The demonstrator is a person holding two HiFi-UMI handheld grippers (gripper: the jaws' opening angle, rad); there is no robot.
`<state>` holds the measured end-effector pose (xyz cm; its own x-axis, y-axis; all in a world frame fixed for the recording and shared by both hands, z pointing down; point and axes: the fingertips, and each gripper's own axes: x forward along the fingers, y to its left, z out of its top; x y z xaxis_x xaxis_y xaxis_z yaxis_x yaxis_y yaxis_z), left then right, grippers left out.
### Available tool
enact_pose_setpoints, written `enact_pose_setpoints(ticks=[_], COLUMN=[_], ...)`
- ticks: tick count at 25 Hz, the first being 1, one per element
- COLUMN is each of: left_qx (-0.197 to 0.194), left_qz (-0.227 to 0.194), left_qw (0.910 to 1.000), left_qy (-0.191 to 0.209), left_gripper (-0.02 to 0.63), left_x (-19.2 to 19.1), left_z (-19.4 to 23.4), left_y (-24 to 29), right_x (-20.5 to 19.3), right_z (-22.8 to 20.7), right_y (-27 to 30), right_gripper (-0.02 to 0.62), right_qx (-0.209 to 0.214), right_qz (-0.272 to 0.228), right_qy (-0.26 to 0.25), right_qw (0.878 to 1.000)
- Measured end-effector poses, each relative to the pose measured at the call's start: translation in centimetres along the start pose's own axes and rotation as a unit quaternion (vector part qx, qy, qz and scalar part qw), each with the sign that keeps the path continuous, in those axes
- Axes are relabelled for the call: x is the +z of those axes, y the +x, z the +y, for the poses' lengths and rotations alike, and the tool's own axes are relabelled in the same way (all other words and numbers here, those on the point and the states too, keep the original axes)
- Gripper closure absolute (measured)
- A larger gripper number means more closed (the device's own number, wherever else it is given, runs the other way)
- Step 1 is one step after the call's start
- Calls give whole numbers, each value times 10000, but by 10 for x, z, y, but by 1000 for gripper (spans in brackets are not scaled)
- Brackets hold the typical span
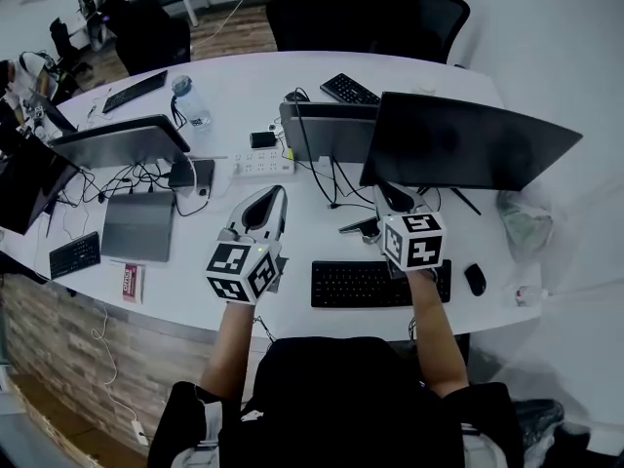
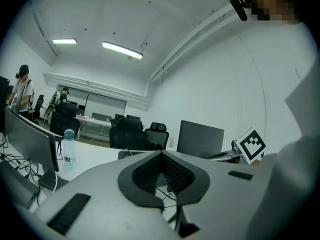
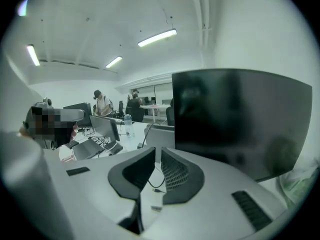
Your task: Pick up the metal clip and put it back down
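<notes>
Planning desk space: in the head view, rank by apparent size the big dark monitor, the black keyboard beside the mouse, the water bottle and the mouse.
Largest to smallest: dark monitor, black keyboard, water bottle, mouse.

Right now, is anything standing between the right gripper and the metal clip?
Nothing visible does. In the head view, the small dark piece that looks like the metal clip lies on the bare white desk just left of the right gripper, in front of the monitor.
</notes>
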<state>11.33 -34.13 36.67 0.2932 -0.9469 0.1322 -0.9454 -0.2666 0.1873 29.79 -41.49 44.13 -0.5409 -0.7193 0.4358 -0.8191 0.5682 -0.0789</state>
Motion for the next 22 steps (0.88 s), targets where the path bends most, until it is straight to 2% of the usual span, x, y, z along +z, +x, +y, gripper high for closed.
enact_pose_setpoints(ticks=[6, 11, 17, 22], left_qx=[-169, -202, -211, -243], left_qz=[-357, -545, -765, -849], left_qw=[9989, 9974, 9952, 9942], left_qy=[252, 422, 569, 611], left_gripper=[594, 594, 594, 594], left_x=[37, 58, 79, 87], left_z=[-13, -14, -17, -20], left_y=[-8, -10, -14, -16], right_x=[61, 96, 118, 121], right_z=[12, 25, 27, 28], right_y=[-31, -51, -70, -75], right_gripper=[565, 571, 571, 571], right_qx=[-90, 47, 149, 162], right_qz=[-882, -1420, -1877, -1965], right_qy=[-272, -345, -298, -318], right_qw=[9957, 9893, 9817, 9798])
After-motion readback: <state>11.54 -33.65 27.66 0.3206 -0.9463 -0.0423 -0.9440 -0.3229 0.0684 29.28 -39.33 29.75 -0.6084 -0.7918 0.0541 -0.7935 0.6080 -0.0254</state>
